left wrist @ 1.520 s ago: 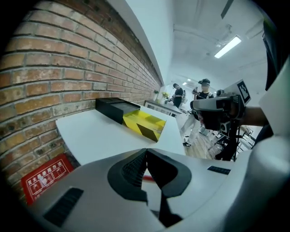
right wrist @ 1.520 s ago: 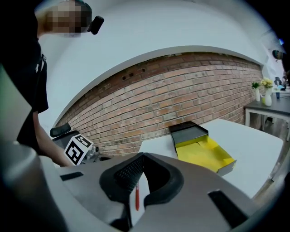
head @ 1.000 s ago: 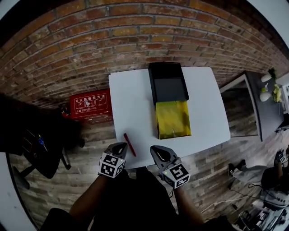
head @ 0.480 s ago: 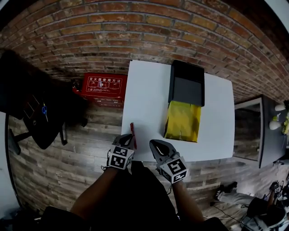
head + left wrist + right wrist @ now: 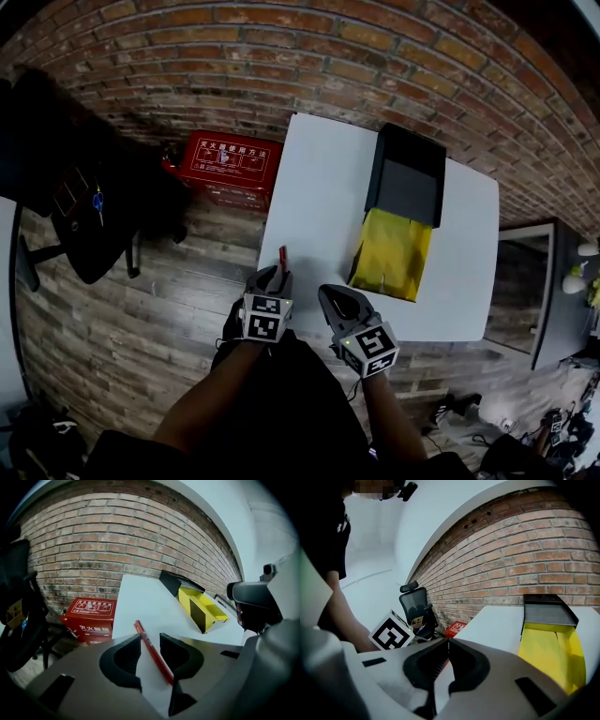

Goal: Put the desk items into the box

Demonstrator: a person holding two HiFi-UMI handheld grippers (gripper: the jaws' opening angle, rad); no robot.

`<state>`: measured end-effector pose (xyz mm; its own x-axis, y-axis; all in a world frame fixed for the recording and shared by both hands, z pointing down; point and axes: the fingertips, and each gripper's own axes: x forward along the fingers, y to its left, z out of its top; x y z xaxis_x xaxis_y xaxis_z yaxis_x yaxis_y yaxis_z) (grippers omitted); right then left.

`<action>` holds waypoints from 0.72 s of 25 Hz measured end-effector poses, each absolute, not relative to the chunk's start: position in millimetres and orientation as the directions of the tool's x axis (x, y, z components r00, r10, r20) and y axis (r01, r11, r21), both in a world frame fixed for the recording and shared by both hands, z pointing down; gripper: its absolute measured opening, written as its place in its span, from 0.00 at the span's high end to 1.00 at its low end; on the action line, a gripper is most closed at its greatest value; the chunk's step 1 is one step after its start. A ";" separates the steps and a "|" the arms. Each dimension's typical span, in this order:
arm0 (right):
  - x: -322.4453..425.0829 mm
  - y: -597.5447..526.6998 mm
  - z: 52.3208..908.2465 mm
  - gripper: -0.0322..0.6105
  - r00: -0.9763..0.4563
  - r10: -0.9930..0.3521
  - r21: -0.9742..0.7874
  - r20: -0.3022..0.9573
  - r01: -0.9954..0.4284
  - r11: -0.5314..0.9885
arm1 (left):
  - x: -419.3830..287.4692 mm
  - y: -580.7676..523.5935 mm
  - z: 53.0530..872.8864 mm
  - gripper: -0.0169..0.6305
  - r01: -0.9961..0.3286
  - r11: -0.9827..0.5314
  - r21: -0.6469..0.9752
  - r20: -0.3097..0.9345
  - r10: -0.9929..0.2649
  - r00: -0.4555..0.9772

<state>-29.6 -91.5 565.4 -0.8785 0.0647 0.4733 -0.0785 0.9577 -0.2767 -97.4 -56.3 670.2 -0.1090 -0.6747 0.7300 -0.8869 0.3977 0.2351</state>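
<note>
1. Far left of the box, off the table: a black office chair [image 5: 84, 234] and a red floor case [image 5: 225, 164]. Neither belongs to the job, so leave both alone.
2. Left gripper [image 5: 150, 641]: over the near edge of the table [image 5: 319, 206], well left of the box and tilted downward. Its jaws have just been opening and now stand apart. They straddle the red pen [image 5: 152, 653], but the pads do not press on it.
3. Red pen: lies flat on the table, left of the box and nearer the person, slanting across the jaw gap. My reading is that the step in hand is picking it up.
   - The barrel is thin and low, so bring the tips down almost to the tabletop.
   - Roll the wrist until the pads face the barrel squarely.
   - Close near mid-length so the pen does not pivot or skid off the edge.
4. Right gripper [image 5: 448, 641]: just beside the left one, on the side toward the box. Its jaws are together with nothing between them. It is best kept clear of the carry path.
5. Box [image 5: 392, 255]: open, with the black part at the far end and the yellow tray nearer, and no contents visible. Carry the pen rightward, line it up with the tray's long side and release it low.
</note>
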 end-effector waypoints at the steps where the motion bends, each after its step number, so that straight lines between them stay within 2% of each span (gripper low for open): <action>1: -29.8 -91.6 566.6 0.92 -0.877 0.067 -0.277 0.475 -0.077 0.958 | -97.4 -56.1 672.1 0.77 -0.879 0.409 0.243 0.732 -0.673 -0.111; 5: -30.4 -91.3 570.2 0.92 -0.871 0.072 -0.275 0.485 -0.074 0.959 | -98.3 -56.0 679.9 0.72 -0.858 0.451 0.247 0.745 -0.655 -0.129; 18: -19.1 -101.8 575.0 0.92 -0.863 0.042 -0.276 0.503 -0.114 0.954 | -97.6 -64.9 693.6 0.72 -0.840 0.500 0.208 0.782 -0.601 -0.164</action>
